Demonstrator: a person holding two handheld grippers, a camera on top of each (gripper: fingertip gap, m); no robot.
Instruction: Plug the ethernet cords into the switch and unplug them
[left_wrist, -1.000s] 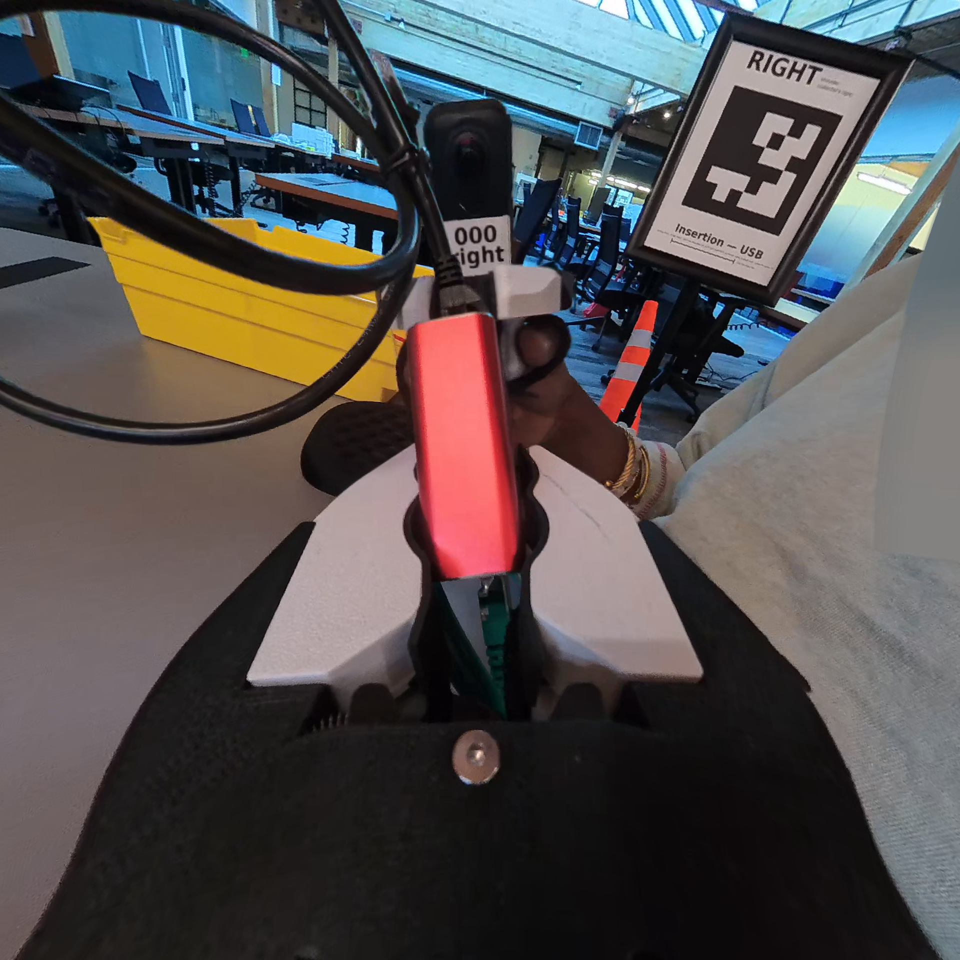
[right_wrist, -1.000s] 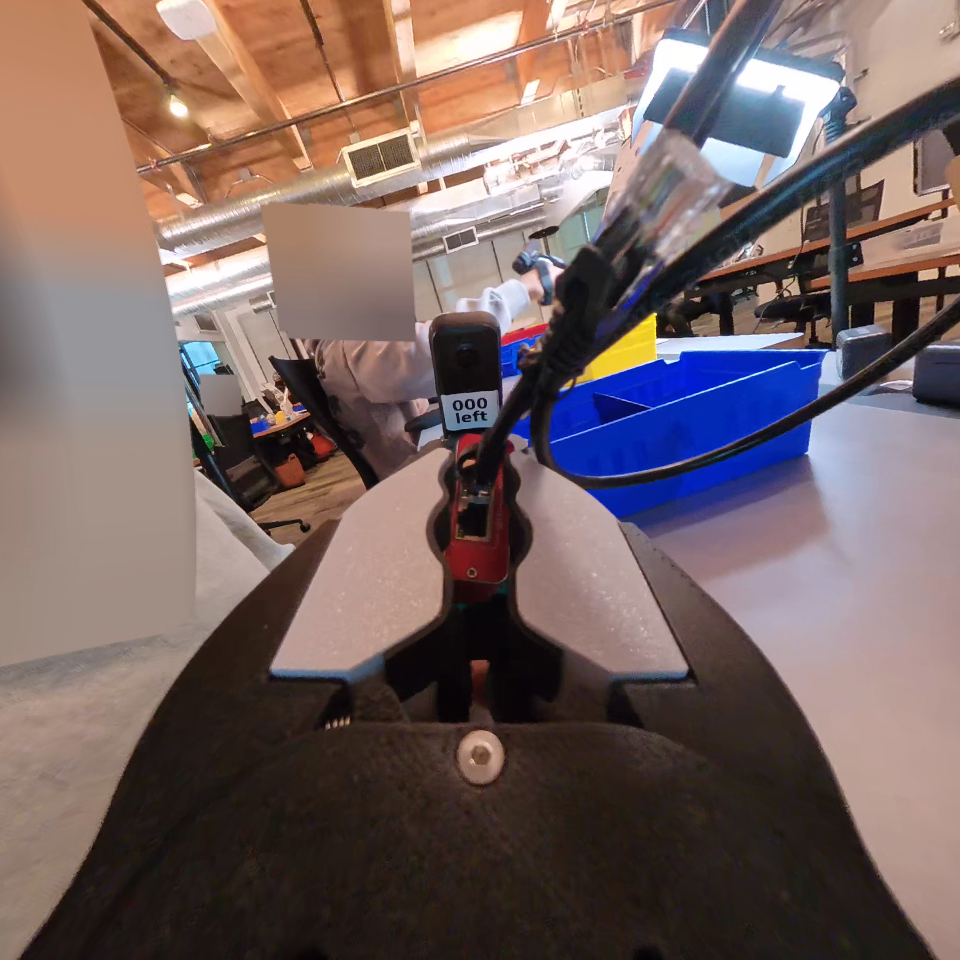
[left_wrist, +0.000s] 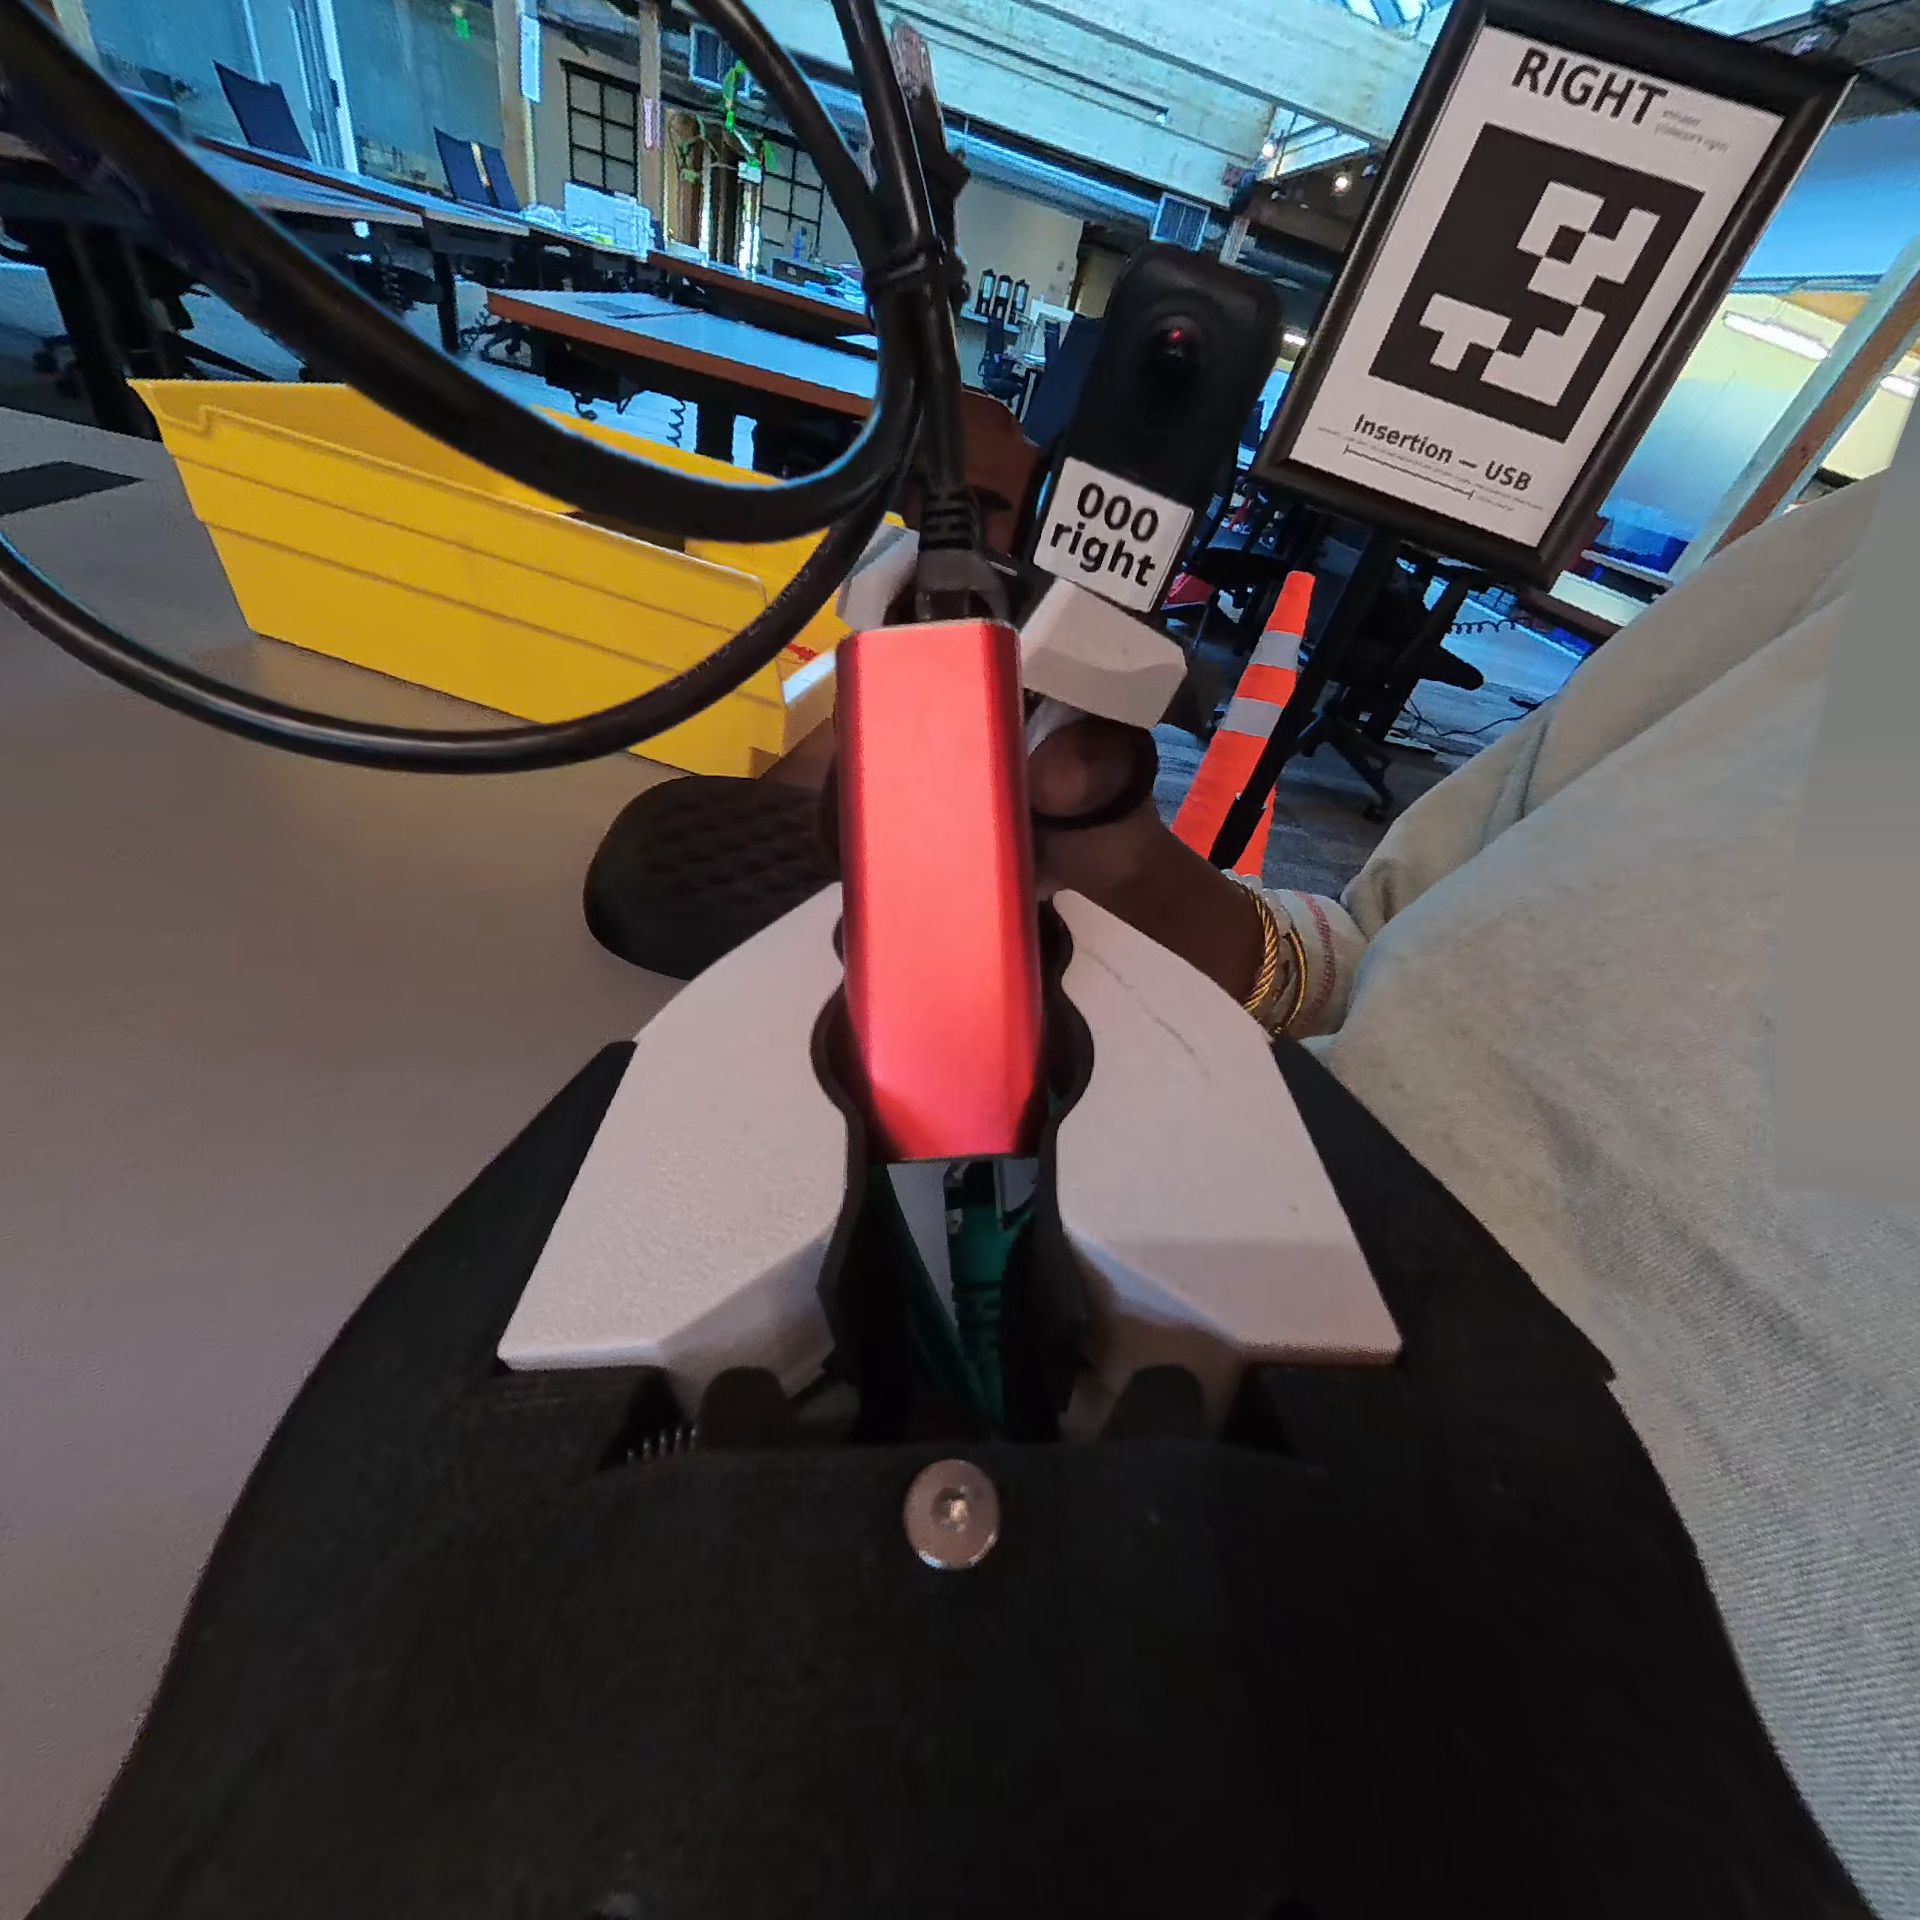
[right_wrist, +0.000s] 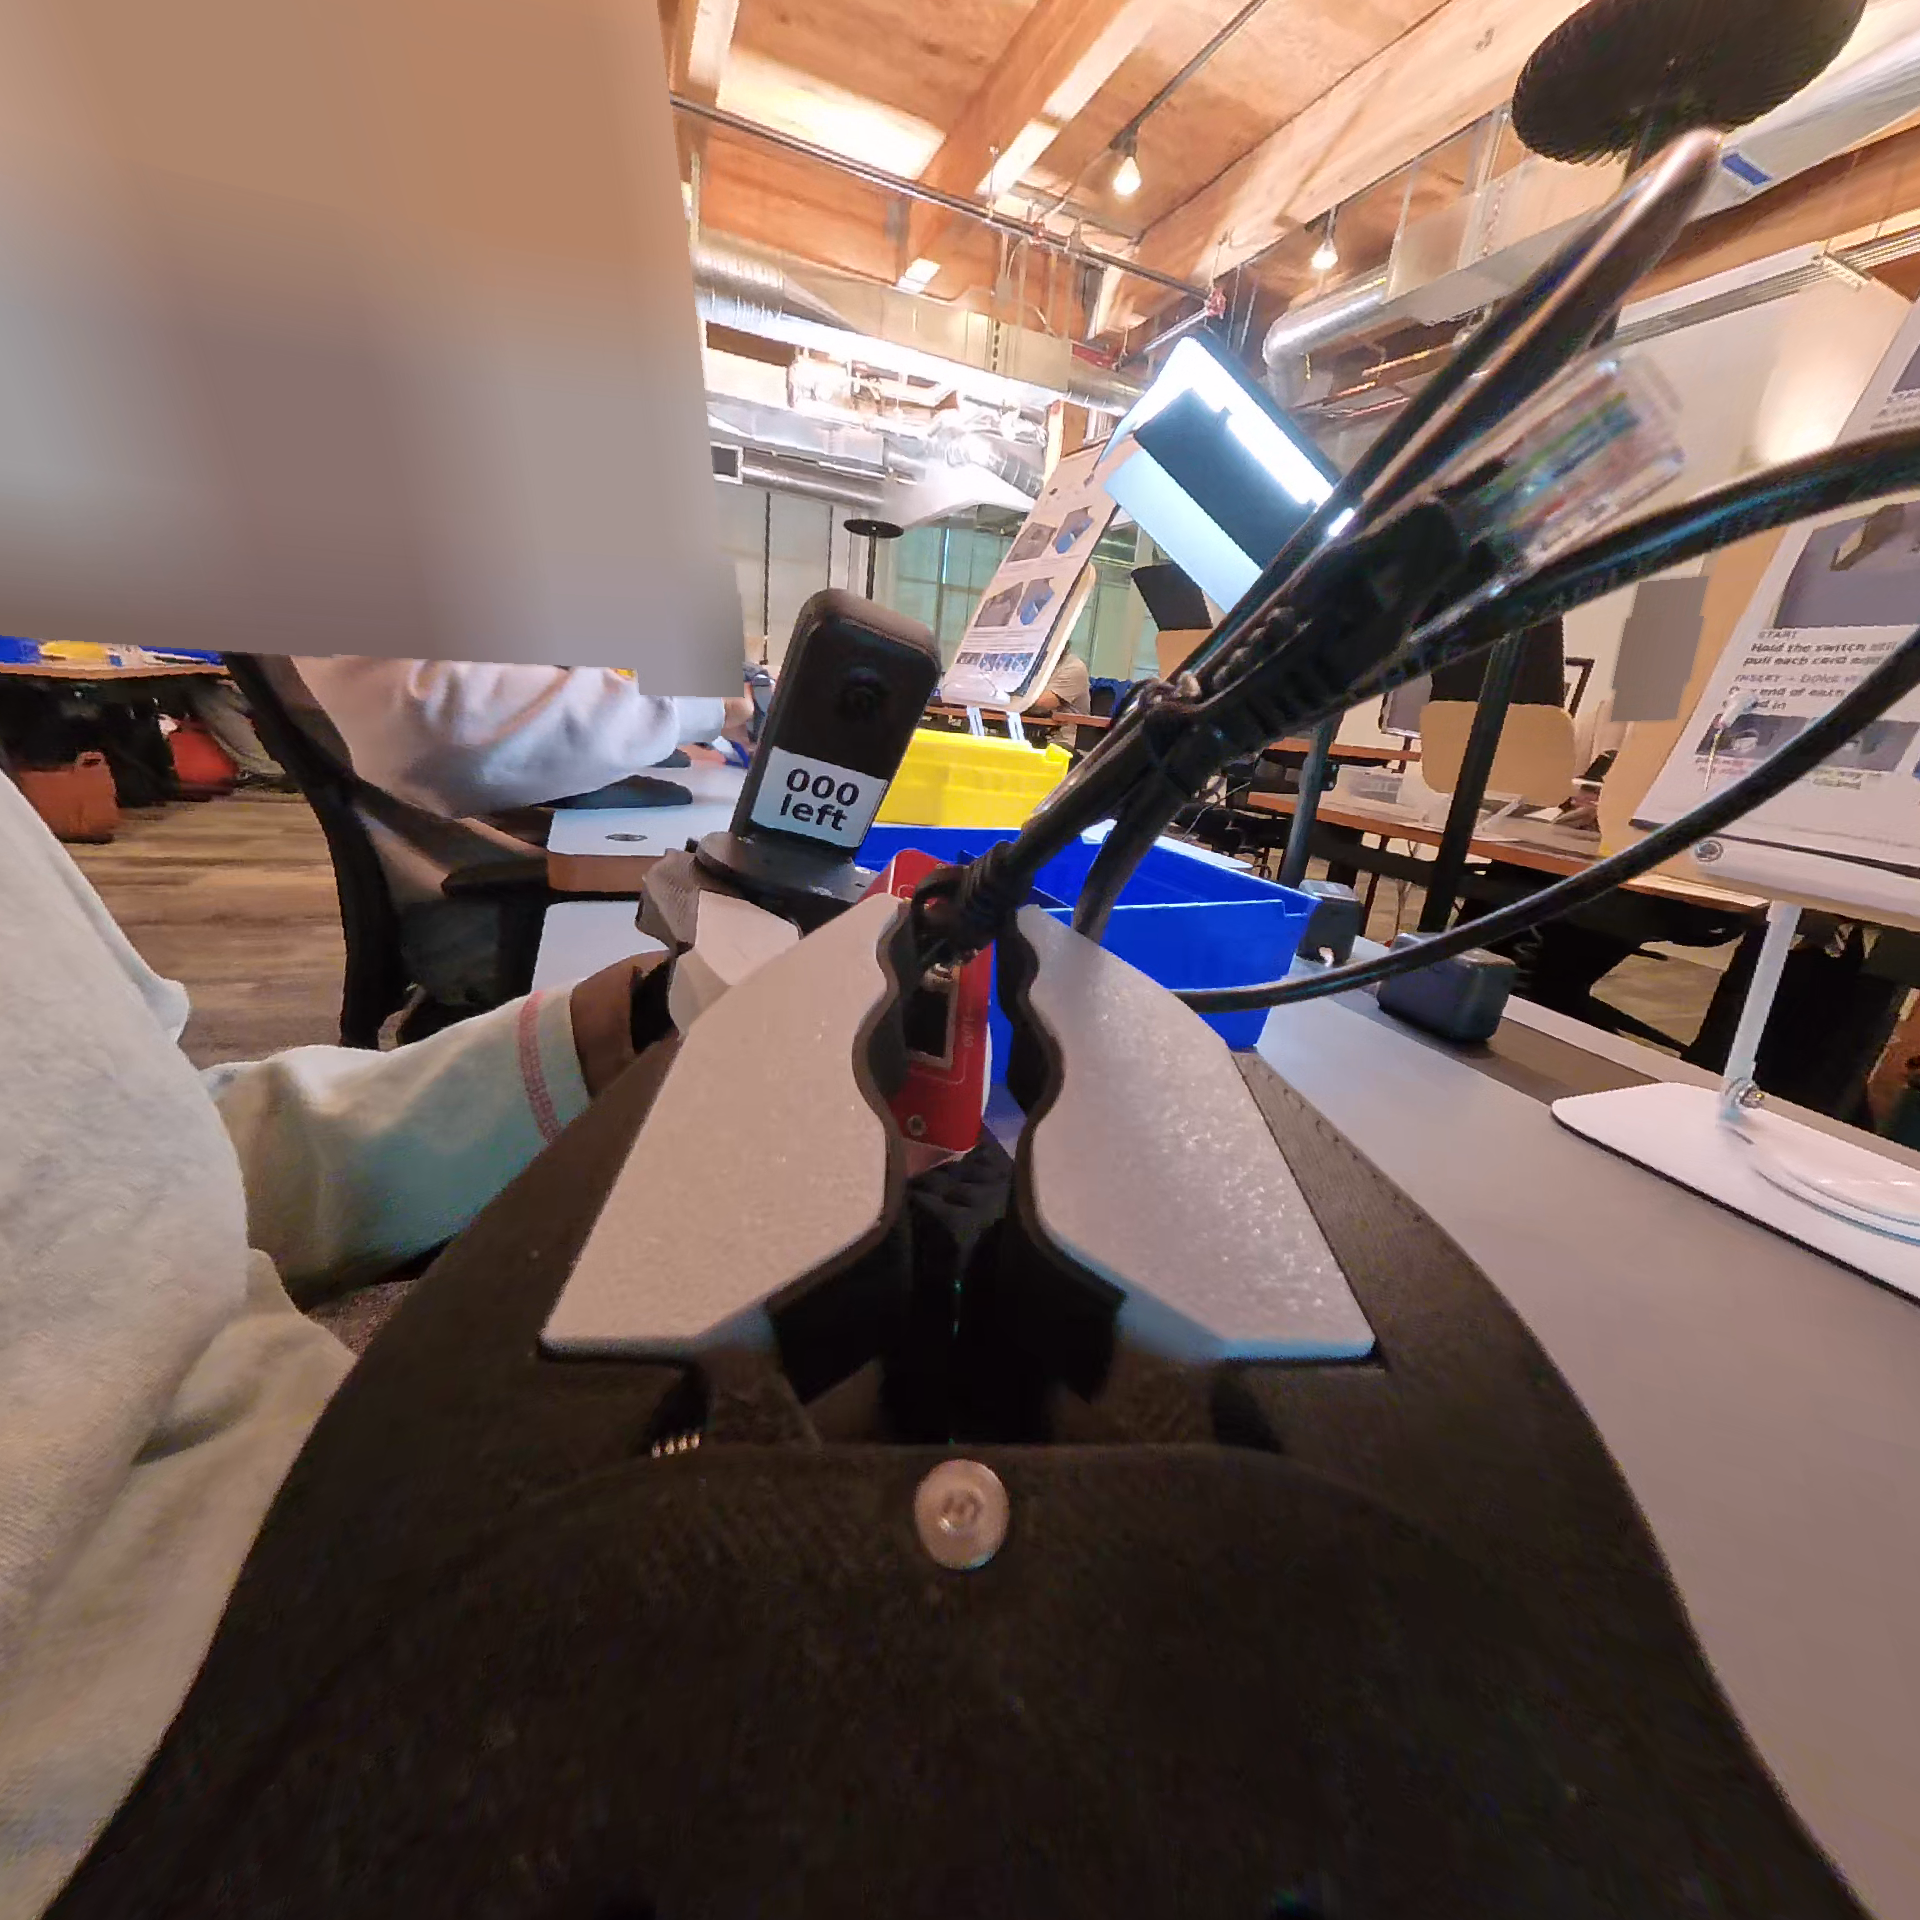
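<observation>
In the left wrist view my left gripper is shut on the red switch, which stands up between the white fingers. A green cord is plugged into its near end. A black cord's plug sits in the far end. In the right wrist view my right gripper is shut on that black plug, with the switch just beyond and an empty port showing. The cord's other clear plug hangs loose at the upper right.
A yellow bin stands on the grey table behind the looped black cord. A framed marker sign and an orange cone are at the right. A blue bin and a white stand base are on the table. Spacing between my two grippers at the tips: around 5 cm.
The right gripper has shifted and tilted against the switch, so its camera now shows right of the switch. The cord loop and loose plug have swung. Both grips hold.
</observation>
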